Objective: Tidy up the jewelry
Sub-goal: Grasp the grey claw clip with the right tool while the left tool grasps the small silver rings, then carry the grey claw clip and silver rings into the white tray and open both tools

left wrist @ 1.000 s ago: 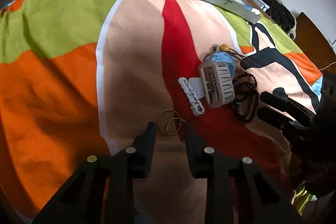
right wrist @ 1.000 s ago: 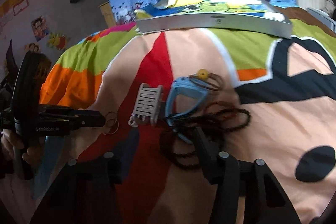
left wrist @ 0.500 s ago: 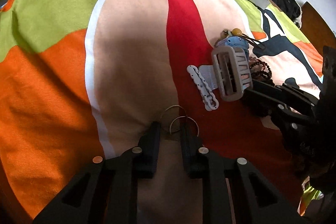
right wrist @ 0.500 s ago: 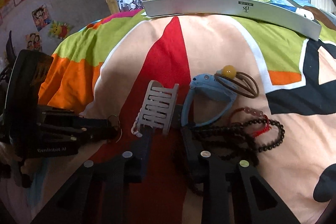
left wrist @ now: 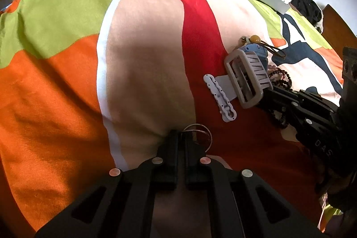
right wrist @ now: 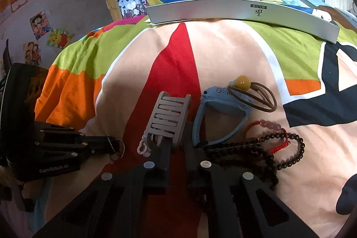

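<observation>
Both hand-held grippers closed: left (left wrist: 180, 135) on two hoop earrings (left wrist: 198, 133).

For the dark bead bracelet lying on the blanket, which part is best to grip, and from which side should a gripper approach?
Probably the outer loop of the dark bead bracelet, on its far right side, approached from above. There the strand arcs over bare blanket, with room for a finger on each side. Nearer the blue watch it tangles with the red cord bracelet.

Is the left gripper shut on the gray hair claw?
No, the left gripper is pinched on the thin metal rings; the gray hair claw lies apart.
</observation>
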Demonstrator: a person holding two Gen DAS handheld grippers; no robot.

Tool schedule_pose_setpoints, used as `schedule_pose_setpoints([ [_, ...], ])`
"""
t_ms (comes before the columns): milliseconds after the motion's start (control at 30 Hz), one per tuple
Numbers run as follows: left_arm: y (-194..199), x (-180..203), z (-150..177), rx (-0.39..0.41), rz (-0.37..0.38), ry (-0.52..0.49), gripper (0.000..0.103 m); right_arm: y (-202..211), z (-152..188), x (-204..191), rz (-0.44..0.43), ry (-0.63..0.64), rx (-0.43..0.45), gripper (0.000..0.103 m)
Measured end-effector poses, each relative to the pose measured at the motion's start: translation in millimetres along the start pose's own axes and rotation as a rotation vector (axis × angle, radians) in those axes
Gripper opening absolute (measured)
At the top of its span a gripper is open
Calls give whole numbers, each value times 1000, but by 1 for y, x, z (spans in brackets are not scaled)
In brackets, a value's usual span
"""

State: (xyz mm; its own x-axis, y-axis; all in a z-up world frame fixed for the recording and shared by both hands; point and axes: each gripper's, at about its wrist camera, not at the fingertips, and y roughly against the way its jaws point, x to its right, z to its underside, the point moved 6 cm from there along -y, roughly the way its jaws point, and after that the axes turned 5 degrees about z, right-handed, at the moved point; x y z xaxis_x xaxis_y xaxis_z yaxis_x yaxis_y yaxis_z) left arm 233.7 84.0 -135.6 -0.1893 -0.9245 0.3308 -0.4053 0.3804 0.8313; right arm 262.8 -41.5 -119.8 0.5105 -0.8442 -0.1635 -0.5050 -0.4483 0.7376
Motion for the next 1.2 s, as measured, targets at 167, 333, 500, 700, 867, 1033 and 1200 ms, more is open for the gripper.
schedule_pose_setpoints([
  [167, 3, 1, -2, 17, -15, 8, 2, 7, -1, 0, -4, -17, 33, 6],
  [333, 16, 6, -3, 73, -22, 23, 2, 24, 0, 1, -31, -53, 81, 6],
  [500, 35, 15, -3, 149, 0, 35, 1, 47, 1, 0, -60, -87, 128, 6],
  [700, 57, 30, -7, 207, 44, 48, 1, 79, -3, 3, -66, -102, 188, 6],
  [867, 67, 40, -21, 202, 63, 75, 1, 100, -16, 12, -63, -104, 227, 6],
  [1033, 77, 52, -69, 228, 58, 77, 1, 112, -52, 34, -45, -96, 271, 6],
  [1200, 85, 59, -142, 294, 60, 79, 1, 104, -101, 64, -16, -124, 298, 6],
])
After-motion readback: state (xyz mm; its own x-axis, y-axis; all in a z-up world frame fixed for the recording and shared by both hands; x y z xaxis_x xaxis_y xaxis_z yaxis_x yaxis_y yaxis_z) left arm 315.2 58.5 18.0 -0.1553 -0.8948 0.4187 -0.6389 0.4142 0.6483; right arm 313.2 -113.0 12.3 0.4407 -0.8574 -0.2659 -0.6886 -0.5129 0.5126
